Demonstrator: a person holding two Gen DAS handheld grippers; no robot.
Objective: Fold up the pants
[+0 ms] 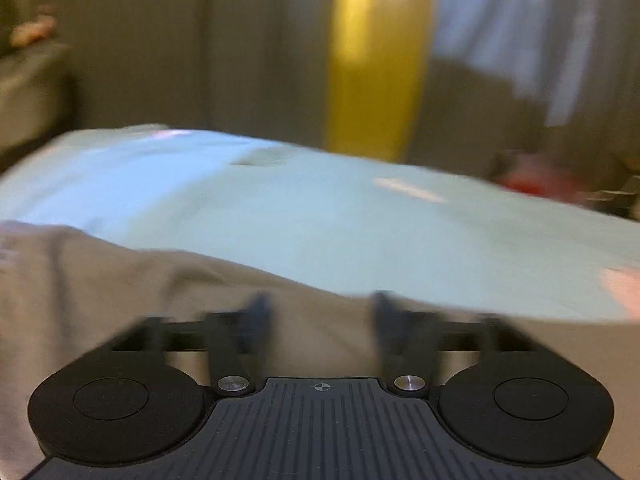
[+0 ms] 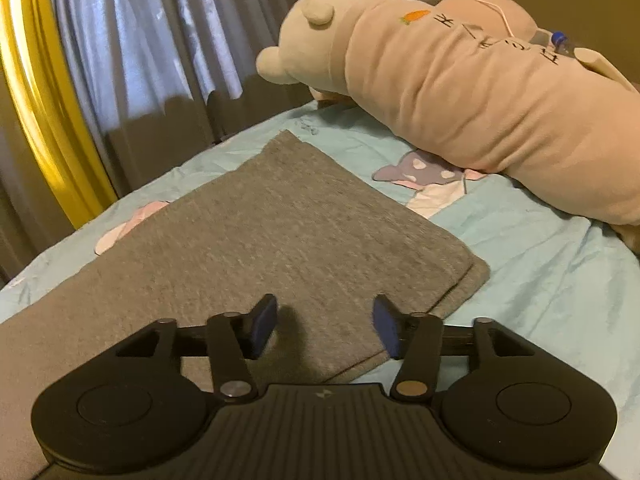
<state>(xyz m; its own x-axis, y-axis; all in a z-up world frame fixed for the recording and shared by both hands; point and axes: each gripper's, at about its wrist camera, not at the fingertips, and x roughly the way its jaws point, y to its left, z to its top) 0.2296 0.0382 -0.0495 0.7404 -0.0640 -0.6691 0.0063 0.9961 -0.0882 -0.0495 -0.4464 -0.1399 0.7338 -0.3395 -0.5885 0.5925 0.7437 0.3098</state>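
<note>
The grey pants (image 2: pixel 280 232) lie folded flat on the light blue bed sheet (image 2: pixel 540 280), two layers showing at their right edge. My right gripper (image 2: pixel 325 326) hovers over their near right corner, open, with no cloth pinched between the blue pads. In the blurred left wrist view the same grey pants (image 1: pixel 120 288) fill the lower left. My left gripper (image 1: pixel 322 316) is open above that cloth, its fingers apart and holding nothing.
A long pink plush toy (image 2: pixel 480 92) lies across the bed beyond the pants, a white cable on top of it. Curtains (image 2: pixel 140 40) and a yellow strip (image 2: pixel 52 120) hang behind the bed. Something pale pink (image 1: pixel 624 288) shows at the right edge of the left wrist view.
</note>
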